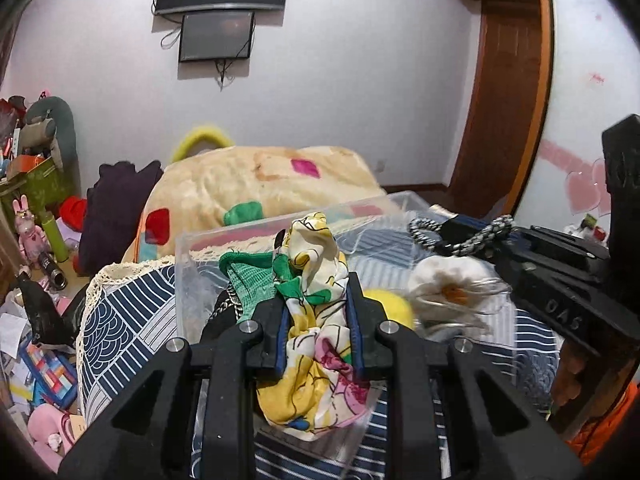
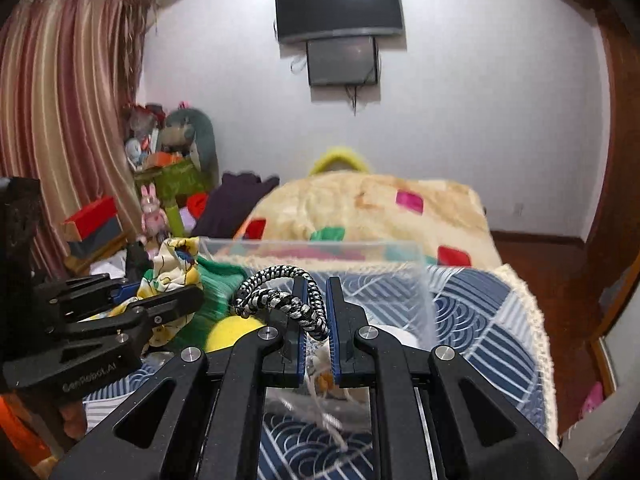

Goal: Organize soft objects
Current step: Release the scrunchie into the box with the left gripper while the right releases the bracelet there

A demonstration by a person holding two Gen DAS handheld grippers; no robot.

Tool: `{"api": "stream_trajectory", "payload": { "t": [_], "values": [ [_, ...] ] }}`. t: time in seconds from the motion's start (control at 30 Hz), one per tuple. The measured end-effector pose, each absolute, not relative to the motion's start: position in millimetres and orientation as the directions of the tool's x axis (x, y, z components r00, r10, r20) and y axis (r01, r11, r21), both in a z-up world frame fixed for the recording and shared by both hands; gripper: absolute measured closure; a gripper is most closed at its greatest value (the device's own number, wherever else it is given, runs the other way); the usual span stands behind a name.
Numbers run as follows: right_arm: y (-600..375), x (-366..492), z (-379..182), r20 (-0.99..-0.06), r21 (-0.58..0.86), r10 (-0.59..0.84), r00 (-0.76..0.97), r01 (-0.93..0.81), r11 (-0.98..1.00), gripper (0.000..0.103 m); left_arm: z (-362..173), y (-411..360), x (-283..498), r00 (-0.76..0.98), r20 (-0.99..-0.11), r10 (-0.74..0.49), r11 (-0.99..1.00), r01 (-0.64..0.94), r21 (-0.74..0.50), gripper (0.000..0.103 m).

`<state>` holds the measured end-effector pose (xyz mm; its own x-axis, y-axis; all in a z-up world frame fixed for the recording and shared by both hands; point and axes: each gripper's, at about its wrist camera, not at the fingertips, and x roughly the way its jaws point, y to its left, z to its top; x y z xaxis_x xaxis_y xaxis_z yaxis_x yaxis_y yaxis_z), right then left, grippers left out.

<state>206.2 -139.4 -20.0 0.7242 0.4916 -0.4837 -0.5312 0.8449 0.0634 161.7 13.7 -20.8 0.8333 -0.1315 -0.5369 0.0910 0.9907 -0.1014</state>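
Clutter fills the left side of the room: a striped curtain (image 2: 60, 112), a green box (image 2: 176, 178) heaped with toys, a pink rabbit figure (image 2: 152, 210) and a dark purple garment (image 2: 232, 204); a wall-mounted screen (image 2: 338, 6) hangs above, with a smaller screen (image 2: 343, 62) directly below it. Left gripper (image 1: 316, 316) has its jaws pinching a floral cloth (image 1: 316, 304), which bunches up between the fingers and hangs beneath them; a green knit piece (image 1: 250, 280) lies just beside it on the left. Both sit at the near wall of a clear plastic bin (image 1: 188, 240), which rests on a blue patterned bedspread (image 1: 120, 320); a cream blanket (image 1: 256, 184) with coloured patches lies behind the bin. A yellow ball (image 1: 394, 306) and a white fluffy item (image 1: 448, 280) lie to the right, inside the bin area. Right gripper (image 2: 316, 308) has its jaws pinching a black-and-white braided cord (image 2: 276, 292), looped to the left of the fingers, above the bin; a wooden door (image 1: 504, 80) stands at far right.
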Motion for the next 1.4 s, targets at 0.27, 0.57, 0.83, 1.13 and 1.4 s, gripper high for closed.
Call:
{"api": "stream_trajectory", "payload": {
  "t": [0.27, 0.57, 0.83, 1.13, 1.4],
  "values": [
    [-126, 218, -48, -0.589, 0.021, 0.445, 0.675, -0.537, 0.843, 0.095, -36, 22, 173, 0.822, -0.558, -0.116, 0.991, 0.061, -0.117, 0.071],
    [-136, 192, -41, -0.590, -0.071, 0.435, 0.680, -0.580, 0.811, 0.073, -36, 8, 150, 0.835, -0.542, -0.095, 0.995, 0.087, -0.041, 0.045],
    [-156, 165, -21, -0.515, -0.041, 0.490, 0.704, -0.591, 0.806, 0.071, -21, 18, 119, 0.852, -0.510, -0.120, 0.991, 0.071, -0.115, 0.042],
    [-175, 138, 16, -0.380, 0.021, 0.551, 0.743, -0.588, 0.808, 0.070, 15, 23, 72, 0.917, -0.390, -0.085, 0.994, 0.051, -0.097, 0.042],
    [-184, 116, 25, -0.302, 0.057, 0.575, 0.761, -0.588, 0.807, 0.051, 36, 9, 36, 0.950, -0.296, -0.093, 0.995, 0.079, -0.061, 0.037]
  ]
}}
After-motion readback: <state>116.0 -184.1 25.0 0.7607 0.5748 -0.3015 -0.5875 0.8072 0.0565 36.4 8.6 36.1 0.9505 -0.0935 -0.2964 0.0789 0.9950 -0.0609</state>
